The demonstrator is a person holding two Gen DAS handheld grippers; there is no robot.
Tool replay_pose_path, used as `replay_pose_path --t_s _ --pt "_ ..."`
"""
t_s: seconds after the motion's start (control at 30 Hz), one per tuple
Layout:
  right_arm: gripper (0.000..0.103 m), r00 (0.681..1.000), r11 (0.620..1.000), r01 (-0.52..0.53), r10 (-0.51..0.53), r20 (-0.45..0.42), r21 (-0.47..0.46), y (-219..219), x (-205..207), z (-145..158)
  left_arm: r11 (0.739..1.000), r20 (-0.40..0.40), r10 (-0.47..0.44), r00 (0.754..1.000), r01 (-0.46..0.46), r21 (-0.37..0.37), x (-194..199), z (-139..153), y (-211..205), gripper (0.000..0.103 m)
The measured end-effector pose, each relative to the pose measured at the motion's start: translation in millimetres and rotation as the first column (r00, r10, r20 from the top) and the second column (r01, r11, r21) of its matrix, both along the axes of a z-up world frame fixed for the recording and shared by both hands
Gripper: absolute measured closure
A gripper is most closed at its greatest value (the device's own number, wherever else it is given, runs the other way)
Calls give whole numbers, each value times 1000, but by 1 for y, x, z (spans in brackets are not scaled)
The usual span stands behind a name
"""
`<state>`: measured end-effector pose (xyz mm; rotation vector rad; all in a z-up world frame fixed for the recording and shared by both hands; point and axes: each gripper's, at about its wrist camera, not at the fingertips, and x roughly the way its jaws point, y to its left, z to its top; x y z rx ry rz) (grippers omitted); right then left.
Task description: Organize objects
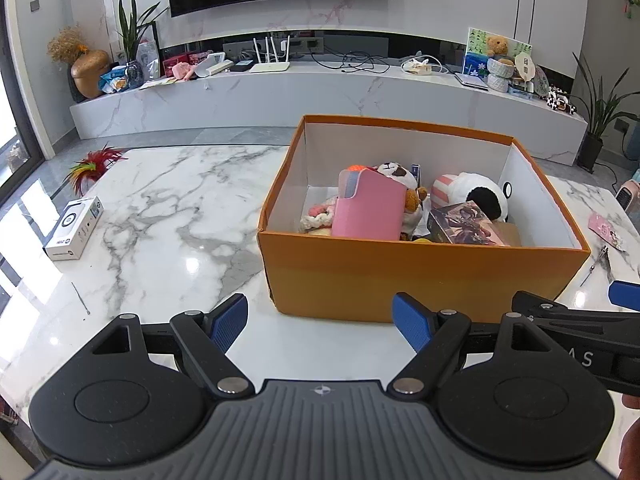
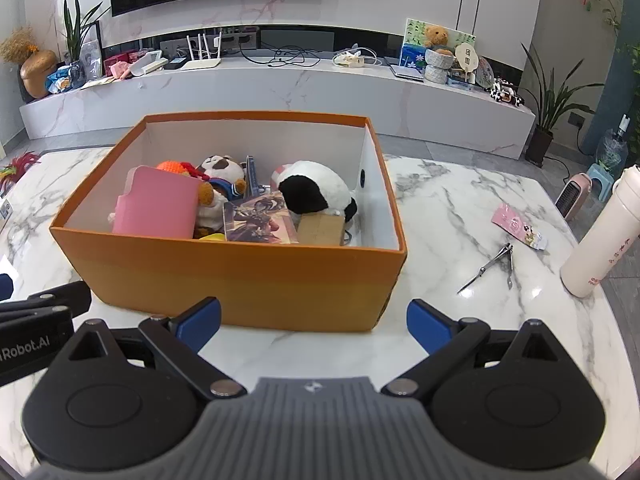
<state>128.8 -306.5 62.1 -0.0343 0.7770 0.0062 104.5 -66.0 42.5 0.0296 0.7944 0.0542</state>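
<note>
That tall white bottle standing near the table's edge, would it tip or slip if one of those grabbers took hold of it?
Probably tippy: the white bottle stands tall and narrow, upright close to the marble table's edge, so a push up high could topple it. Its smooth, rounded side looks slippery. Its weight depends on its contents, which cannot be seen.

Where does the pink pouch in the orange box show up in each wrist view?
Left wrist: pink pouch stands right of centre, near the orange box's front-left inside corner.
Right wrist: pink pouch sits left of centre, at the box's front-left.
Shared landmark: the black-and-white plush to its right.
</note>
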Motion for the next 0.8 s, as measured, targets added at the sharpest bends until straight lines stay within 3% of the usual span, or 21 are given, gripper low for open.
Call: replay_pose_path --t_s 0.8 --pt "4 1000 1000 -11 11 -1 -10 7 -1 -1 1000 -12 -7 1000 7 16 0 -2 2 9"
